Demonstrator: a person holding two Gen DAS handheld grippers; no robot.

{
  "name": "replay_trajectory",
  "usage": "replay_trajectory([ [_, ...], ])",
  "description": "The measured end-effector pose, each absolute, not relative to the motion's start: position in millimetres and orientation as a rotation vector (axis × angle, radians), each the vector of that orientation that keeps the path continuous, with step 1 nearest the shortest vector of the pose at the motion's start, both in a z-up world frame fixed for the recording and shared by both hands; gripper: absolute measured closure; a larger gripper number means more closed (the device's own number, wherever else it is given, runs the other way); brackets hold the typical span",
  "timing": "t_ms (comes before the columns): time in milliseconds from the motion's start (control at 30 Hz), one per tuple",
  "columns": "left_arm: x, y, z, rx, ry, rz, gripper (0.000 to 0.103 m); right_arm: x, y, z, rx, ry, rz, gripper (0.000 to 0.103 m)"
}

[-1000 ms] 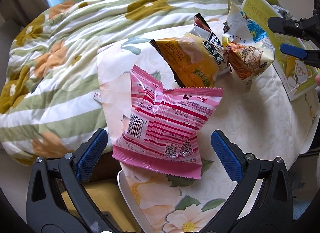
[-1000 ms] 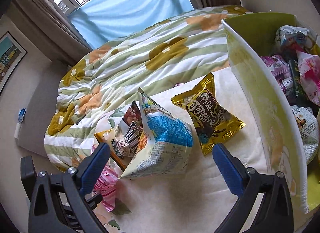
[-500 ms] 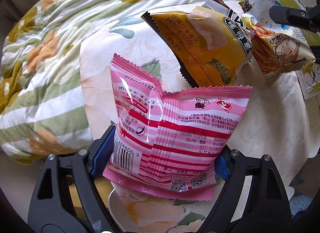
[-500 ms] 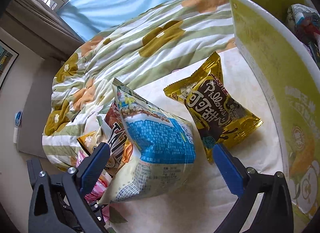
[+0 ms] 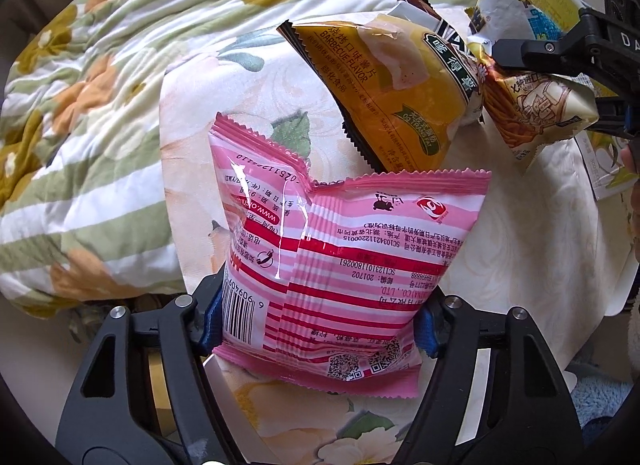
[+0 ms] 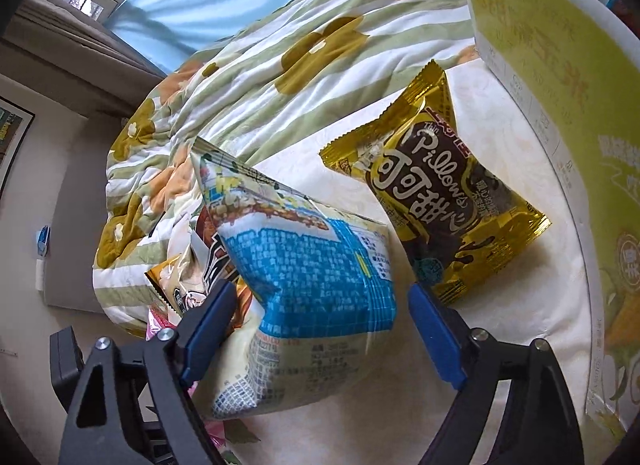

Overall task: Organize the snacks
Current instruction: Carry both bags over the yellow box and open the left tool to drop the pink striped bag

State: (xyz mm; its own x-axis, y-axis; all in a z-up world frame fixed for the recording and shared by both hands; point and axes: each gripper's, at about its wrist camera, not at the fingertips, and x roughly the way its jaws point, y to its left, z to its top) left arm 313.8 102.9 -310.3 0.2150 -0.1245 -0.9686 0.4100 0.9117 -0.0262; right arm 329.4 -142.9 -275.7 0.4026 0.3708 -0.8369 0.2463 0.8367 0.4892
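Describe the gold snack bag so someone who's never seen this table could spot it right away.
Start at the tall yellow-green box on the cream tablecloth. The gold bag lies flat right beside its wall. It alone is shiny gold with a dark brown panel reading "Pillows".

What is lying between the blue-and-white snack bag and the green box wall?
The gold Pillows packet lies flat on the pale cloth, between the blue-and-white bag and the green box. The right wrist view shows it.

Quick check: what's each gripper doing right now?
Left gripper: jaws just closing, pads pressed on the pink packet.
Right gripper: jaws just closing around the blue bag, one pad still clear.
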Motion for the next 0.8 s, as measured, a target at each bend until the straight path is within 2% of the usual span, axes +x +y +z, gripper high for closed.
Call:
replay_trajectory([
  [33, 312.7, 103.8, -309.8, 0.25, 1.306, -0.373, 0.034, 329.6, -142.3, -276.9, 0.614, 1.179, 0.095, 0.034],
  [67, 311.5, 104.8, -309.2, 0.245, 1.306, -0.371, 0.034, 329.5, -141.5, -278.2, 0.615, 1.185, 0.101, 0.038],
  [167, 308.2, 105.3, -305.0, 0.24, 1.292, -0.362, 0.034, 326.0, -140.1, -279.5, 0.619, 1.19, 0.105, 0.047],
  [267, 304.9, 106.7, -297.9, 0.235, 1.272, -0.359, 0.035, 320.1, -137.9, -275.6, 0.6, 1.183, 0.102, 0.051],
  [800, 273.5, 100.1, -205.5, 0.217, 1.103, -0.395, 0.035, 256.5, -134.6, -207.9, 0.577, 1.042, 0.128, 0.053],
])
